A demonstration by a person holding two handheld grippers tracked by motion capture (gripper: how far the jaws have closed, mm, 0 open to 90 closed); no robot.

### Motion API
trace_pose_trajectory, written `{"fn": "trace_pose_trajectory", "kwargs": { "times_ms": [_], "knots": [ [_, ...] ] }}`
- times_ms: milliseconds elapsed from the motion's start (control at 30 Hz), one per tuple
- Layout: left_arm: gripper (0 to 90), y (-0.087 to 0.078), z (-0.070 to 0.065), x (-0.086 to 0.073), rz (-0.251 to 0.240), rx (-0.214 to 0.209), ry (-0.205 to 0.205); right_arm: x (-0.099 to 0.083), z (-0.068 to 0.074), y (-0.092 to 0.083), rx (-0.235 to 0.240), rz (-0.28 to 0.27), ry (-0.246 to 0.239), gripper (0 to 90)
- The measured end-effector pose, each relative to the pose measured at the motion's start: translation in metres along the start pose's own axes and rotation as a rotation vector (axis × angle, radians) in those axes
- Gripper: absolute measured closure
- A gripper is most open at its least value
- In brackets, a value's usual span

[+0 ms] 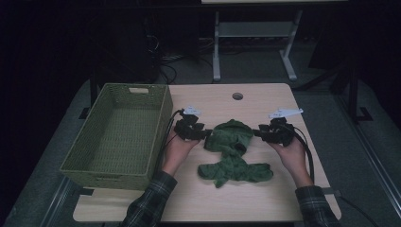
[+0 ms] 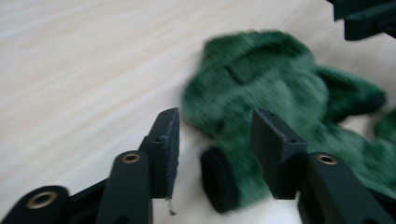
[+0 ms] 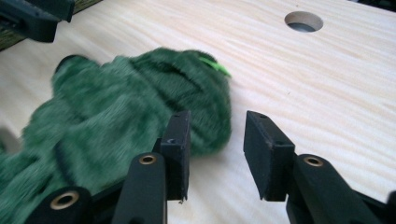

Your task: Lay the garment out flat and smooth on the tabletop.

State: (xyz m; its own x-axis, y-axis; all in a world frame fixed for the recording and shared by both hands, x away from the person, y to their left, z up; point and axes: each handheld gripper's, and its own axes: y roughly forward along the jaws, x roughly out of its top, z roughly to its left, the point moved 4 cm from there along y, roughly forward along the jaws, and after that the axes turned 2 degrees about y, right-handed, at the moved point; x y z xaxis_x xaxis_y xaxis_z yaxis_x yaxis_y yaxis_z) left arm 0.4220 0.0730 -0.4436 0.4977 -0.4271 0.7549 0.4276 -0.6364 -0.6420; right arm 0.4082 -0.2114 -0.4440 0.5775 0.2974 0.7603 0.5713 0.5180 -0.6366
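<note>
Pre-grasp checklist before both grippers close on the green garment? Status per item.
1. Left gripper open: ok, jaws apart.
2. Right gripper open: ok, jaws apart.
3. Green garment flat on the table, free of the basket: ok.
4. Cloth between left jaws: ok, its edge lies in the gap.
5. Cloth between right jaws: not ok, the edge sits beside the left jaw and the gap shows bare table.
6. Woven basket has room: ok, nothing in it.
</note>
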Motion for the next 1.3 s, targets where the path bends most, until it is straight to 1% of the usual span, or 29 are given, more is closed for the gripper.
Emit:
{"fn": "trace_pose_trajectory", "kwargs": {
  "times_ms": [67,100,167,200,267,333,367,433,467,500,533,600,667,700,767,800,867,900,933,967,1033,1067,1133,1167,1233,1267,1300],
  "knots": [
    [49.3,-0.003,-0.006,-0.007,0.001,-0.021,0.006,-0.005,0.002,-0.004,0.009,0.005,-0.013,59.9],
    [48.7,-0.005,-0.010,-0.010,-0.002,-0.027,0.007,-0.009,0.004,-0.006,0.013,0.008,-0.009,59.9],
    [48.5,-0.009,-0.016,-0.017,0.004,-0.041,0.024,-0.014,0.006,-0.010,0.020,0.006,-0.013,59.9],
    [48.1,-0.011,-0.018,-0.020,0.002,-0.044,0.028,-0.019,0.008,-0.013,0.026,0.015,-0.015,59.9],
    [47.6,-0.016,-0.024,-0.026,-0.002,-0.055,0.032,-0.025,0.010,-0.018,0.028,0.009,-0.015,59.9],
    [46.0,-0.022,-0.029,-0.033,-0.008,-0.069,0.045,-0.033,0.013,-0.024,0.029,0.010,-0.015,59.9],
    [45.3,-0.024,-0.033,-0.037,-0.016,-0.074,0.039,-0.035,0.013,-0.026,0.031,0.004,-0.018,59.8],
    [43.6,-0.029,-0.039,-0.044,-0.026,-0.078,0.055,-0.040,0.016,-0.031,0.033,0.011,-0.021,59.4],
    [42.6,-0.031,-0.041,-0.048,-0.023,-0.079,0.070,-0.043,0.018,-0.034,0.032,0.019,-0.021,59.1],
    [41.3,-0.033,-0.045,-0.052,-0.023,-0.080,0.073,-0.045,0.019,-0.036,0.031,0.007,-0.030,59.1],
    [39.8,-0.035,-0.046,-0.055,-0.029,-0.081,0.085,-0.048,0.021,-0.040,0.030,0.003,-0.028,58.9],
    [38.0,-0.040,-0.050,-0.063,-0.033,-0.081,0.098,-0.052,0.024,-0.042,0.040,0.006,-0.023,58.0],
    [35.9,-0.044,-0.053,-0.070,-0.037,-0.081,0.109,-0.056,0.028,-0.045,0.039,-0.003,-0.033,57.9],
    [35.0,-0.046,-0.055,-0.076,-0.036,-0.080,0.118,-0.058,0.029,-0.047,0.045,-0.009,-0.034,57.9],
    [31.8,-0.048,-0.060,-0.085,-0.033,-0.083,0.141,-0.062,0.033,-0.049,0.067,-0.011,-0.021,57.8],
    [29.8,-0.049,-0.062,-0.089,-0.028,-0.083,0.157,-0.064,0.036,-0.049,0.069,-0.005,-0.025,57.5],
    [27.2,-0.050,-0.067,-0.097,-0.004,-0.068,0.188,-0.066,0.040,-0.050,0.077,-0.009,-0.034,57.5],
    [26.3,-0.051,-0.070,-0.102,0.002,-0.066,0.195,-0.067,0.044,-0.050,0.081,-0.006,-0.036,57.5],
    [25.1,-0.051,-0.072,-0.105,0.006,-0.067,0.195,-0.068,0.047,-0.049,0.085,-0.007,-0.043,57.5],
    [24.7,-0.051,-0.073,-0.108,0.022,-0.068,0.201,-0.068,0.048,-0.049,0.086,-0.004,-0.049,57.5],
    [22.1,-0.051,-0.075,-0.114,0.044,-0.058,0.209,-0.068,0.053,-0.049,0.095,-0.002,-0.055,57.5],
    [21.7,-0.050,-0.076,-0.117,0.045,-0.055,0.205,-0.067,0.056,-0.048,0.100,-0.005,-0.063,57.5],
    [20.4,-0.048,-0.077,-0.121,0.063,-0.052,0.211,-0.065,0.061,-0.048,0.111,-0.011,-0.073,57.5],
    [19.7,-0.046,-0.076,-0.124,0.076,-0.047,0.212,-0.064,0.064,-0.047,0.118,-0.015,-0.076,57.5],
    [19.2,-0.043,-0.075,-0.127,0.094,-0.023,0.219,-0.063,0.069,-0.046,0.129,-0.011,-0.092,57.5],
    [19.0,-0.043,-0.075,-0.128,0.092,-0.015,0.224,-0.062,0.073,-0.044,0.136,-0.013,-0.094,57.5],
    [18.9,-0.043,-0.074,-0.127,0.090,-0.015,0.221,-0.061,0.076,-0.044,0.145,-0.011,-0.101,57.6]
  ]
}}
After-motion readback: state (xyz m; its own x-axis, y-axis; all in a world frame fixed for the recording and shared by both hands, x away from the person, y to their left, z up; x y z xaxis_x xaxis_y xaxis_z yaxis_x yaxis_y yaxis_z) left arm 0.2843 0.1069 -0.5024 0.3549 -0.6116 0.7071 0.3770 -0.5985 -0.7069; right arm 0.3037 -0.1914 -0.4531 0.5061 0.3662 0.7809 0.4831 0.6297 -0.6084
